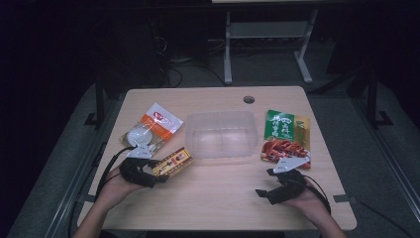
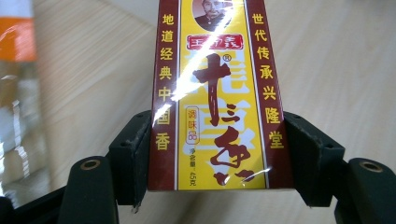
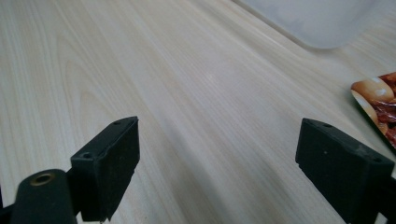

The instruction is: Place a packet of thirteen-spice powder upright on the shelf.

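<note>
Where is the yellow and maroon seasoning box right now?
In the high view the seasoning box sits at the table's front left, clamped in the left gripper, between the orange-and-white packet and the clear plastic container.

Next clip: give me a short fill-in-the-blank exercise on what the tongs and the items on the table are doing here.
1. The left tongs are shut on the yellow and ____ box.
2. The right tongs stand ____, with nothing between them.
3. The clear plastic container sits at the table's middle and holds ____.
4. The green packet lies to the container's ____ in the high view.

Missing words: red; open; nothing; right
</note>
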Demonstrator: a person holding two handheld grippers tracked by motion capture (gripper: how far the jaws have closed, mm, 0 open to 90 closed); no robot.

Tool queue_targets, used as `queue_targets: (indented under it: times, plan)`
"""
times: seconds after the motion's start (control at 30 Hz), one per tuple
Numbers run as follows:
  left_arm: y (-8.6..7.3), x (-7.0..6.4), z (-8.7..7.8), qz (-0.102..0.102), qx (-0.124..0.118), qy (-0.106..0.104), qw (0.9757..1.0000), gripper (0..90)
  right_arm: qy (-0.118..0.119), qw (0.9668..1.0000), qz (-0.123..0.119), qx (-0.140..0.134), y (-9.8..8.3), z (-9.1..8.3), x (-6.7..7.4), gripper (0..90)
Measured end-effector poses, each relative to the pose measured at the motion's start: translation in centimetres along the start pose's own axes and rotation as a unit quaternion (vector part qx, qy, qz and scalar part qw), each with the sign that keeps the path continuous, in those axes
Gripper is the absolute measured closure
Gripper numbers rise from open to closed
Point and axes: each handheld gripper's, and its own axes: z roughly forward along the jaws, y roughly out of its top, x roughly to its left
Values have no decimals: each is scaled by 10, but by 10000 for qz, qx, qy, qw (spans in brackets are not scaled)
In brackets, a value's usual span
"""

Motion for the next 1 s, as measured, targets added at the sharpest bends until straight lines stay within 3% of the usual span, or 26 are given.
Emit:
queue_targets:
  times: [0.3, 0.4, 0.57, 0.97, 1.0]
  plan:
    - [9, -16, 7, 309, -37, -363, 9989, 319, 284, 9996, -89, -25, 0, 0, 1, 147]
    - [14, -24, 12, 485, -29, -521, 9975, 319, 396, 9990, -171, -81, 2, -1, 1, 141]
    - [19, -29, 18, 607, -14, -649, 9960, 319, 521, 9980, -306, -164, 6, -2, 1, 141]
    - [34, -37, 33, 1079, -93, -991, 9892, 319, 1014, 9920, -630, -402, 29, 4, 0, 141]
    - [36, -38, 35, 1104, -125, -1039, 9884, 318, 1135, 9903, -685, -419, 34, 5, -1, 141]
